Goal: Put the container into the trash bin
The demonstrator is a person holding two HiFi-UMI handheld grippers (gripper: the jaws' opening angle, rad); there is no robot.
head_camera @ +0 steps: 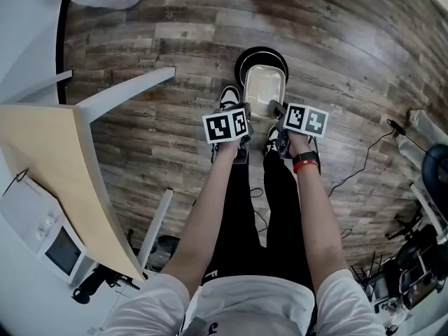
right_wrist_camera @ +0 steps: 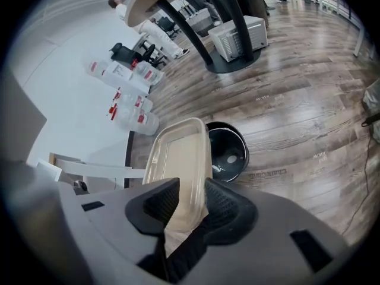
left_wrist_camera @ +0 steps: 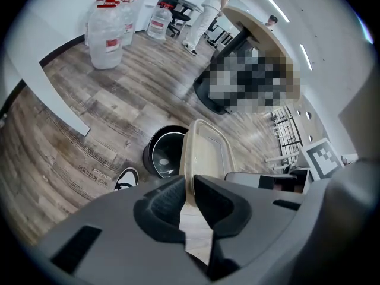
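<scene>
Head view: a clear, shallow, rectangular plastic container (head_camera: 264,89) hangs between the left gripper (head_camera: 245,112) and right gripper (head_camera: 278,109), with a round black trash bin (head_camera: 241,61) just beyond the jaws.

Left gripper view: the jaws are clamped on the thin rim.

Right gripper view: the jaws pinch the opposite rim (it looks light, bendy and slick, so the rims seem the best place to hold it).

Head view: mounted on the person's head, facing steeply down past both arms to the wooden floor (head_camera: 140,138); the most distant of the three.
Left gripper view: rides on the left gripper (left_wrist_camera: 189,189), sighting along its jaws, which fill the lower frame at close range.
Right gripper view: likewise on the right gripper (right_wrist_camera: 191,198), from the opposite side.
Shared ground: all three take in the container (head_camera: 264,89) and the trash bin (head_camera: 260,53).
</scene>
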